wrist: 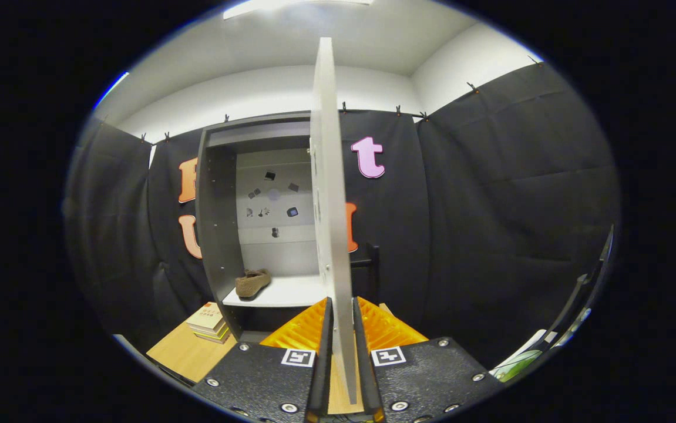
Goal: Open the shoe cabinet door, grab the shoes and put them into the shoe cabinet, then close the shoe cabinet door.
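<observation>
The grey shoe cabinet (215, 223) stands open ahead, against the black cloth wall. Its door (329, 176) swings out toward me, seen edge-on, a tall pale panel. My gripper (342, 314) is shut on the door's edge, with one orange finger (301, 330) on the left face and the other on the right face. A brown shoe (252, 282) lies on the cabinet's white shelf (291, 292), at its left side, beyond the fingers and left of the door.
A stack of books (209, 322) lies on the wooden tabletop (188, 351) beside the cabinet's lower left corner. A dark frame with a pale and green thing (525, 358) leans at the right. Small stickers dot the cabinet's back panel.
</observation>
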Demonstrator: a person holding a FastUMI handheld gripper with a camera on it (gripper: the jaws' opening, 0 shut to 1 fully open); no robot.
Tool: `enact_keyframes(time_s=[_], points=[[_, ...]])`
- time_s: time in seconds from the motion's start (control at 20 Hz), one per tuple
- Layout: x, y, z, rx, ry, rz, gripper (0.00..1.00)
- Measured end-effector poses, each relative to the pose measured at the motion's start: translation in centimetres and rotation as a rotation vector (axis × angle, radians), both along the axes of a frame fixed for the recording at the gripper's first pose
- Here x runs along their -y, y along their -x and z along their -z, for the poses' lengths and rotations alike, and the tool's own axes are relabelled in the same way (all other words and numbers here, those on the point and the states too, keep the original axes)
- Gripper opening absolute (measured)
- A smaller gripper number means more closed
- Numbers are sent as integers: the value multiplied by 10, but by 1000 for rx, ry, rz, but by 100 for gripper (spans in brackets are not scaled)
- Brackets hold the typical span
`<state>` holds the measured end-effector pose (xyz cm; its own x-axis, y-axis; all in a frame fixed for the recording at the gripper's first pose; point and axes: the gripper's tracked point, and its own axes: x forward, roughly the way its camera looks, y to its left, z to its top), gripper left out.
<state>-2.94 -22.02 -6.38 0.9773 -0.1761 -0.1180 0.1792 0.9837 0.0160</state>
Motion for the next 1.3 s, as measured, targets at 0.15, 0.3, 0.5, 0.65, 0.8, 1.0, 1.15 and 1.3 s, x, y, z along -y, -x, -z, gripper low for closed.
enact_keyframes(time_s=[0.15,0.3,0.5,0.65,0.8,1.0,1.15,1.3], points=[[-51,2,19,-32,0,-29,25],[-94,4,56,-96,-13,-58,30],[-137,6,102,-177,-18,-86,34],[-162,5,145,-268,-21,-118,35],[-180,2,191,-365,-25,-145,39],[-187,-8,259,-477,-52,-177,39],[-191,-20,305,-539,-83,-180,39],[-196,-31,358,-639,-58,-214,39]])
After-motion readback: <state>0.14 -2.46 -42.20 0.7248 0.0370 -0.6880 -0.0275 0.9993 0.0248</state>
